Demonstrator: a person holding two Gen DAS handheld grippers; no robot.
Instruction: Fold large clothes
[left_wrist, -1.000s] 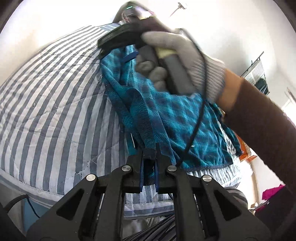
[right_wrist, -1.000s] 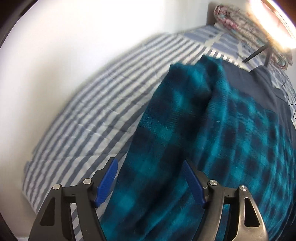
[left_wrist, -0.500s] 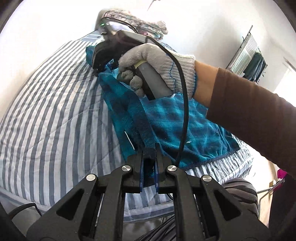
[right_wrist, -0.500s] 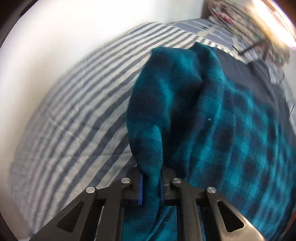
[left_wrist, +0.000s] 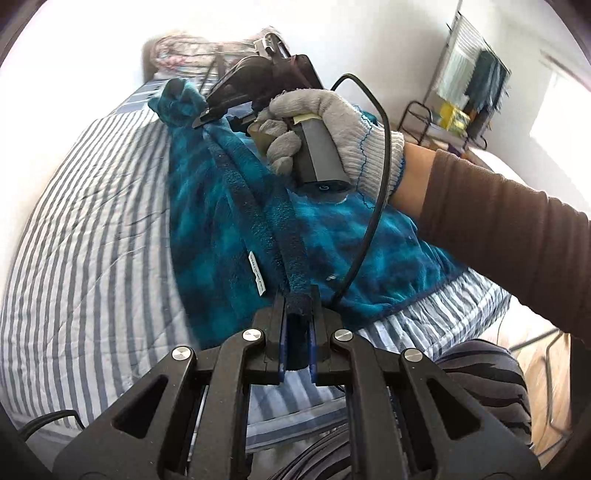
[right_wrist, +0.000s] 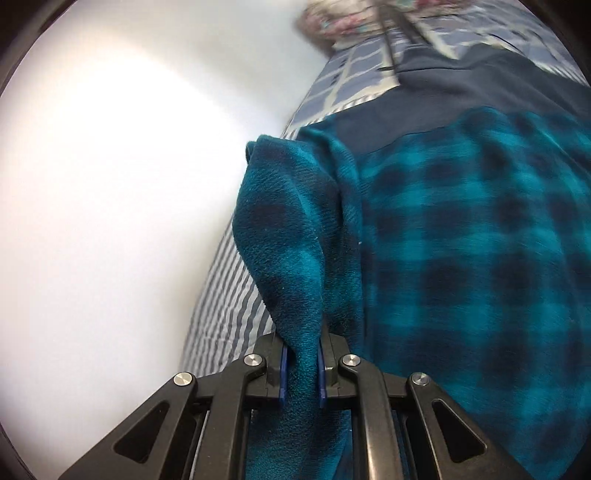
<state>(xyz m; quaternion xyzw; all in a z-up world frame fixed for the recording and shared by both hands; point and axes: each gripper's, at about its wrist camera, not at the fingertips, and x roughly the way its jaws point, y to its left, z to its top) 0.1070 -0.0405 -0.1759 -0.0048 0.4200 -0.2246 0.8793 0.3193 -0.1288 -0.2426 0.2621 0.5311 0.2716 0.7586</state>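
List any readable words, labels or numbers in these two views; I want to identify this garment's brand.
None can be read.
White tag on the teal plaid fleece garment: print too small and blurred to read.
Round power symbol on the base of the right gripper's handle: a sign, no letters.
Right wrist view: no text visible.

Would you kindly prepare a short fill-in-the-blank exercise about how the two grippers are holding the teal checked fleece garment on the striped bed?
1. The left gripper is shut on the garment's dark ____ edge.
2. The teal checked fleece garment lies on a quilt patterned with ____.
3. The right gripper is ____ on a fold of fleece.
4. The hand wears a knitted ____.

Missing words: blue; stripes; shut; glove
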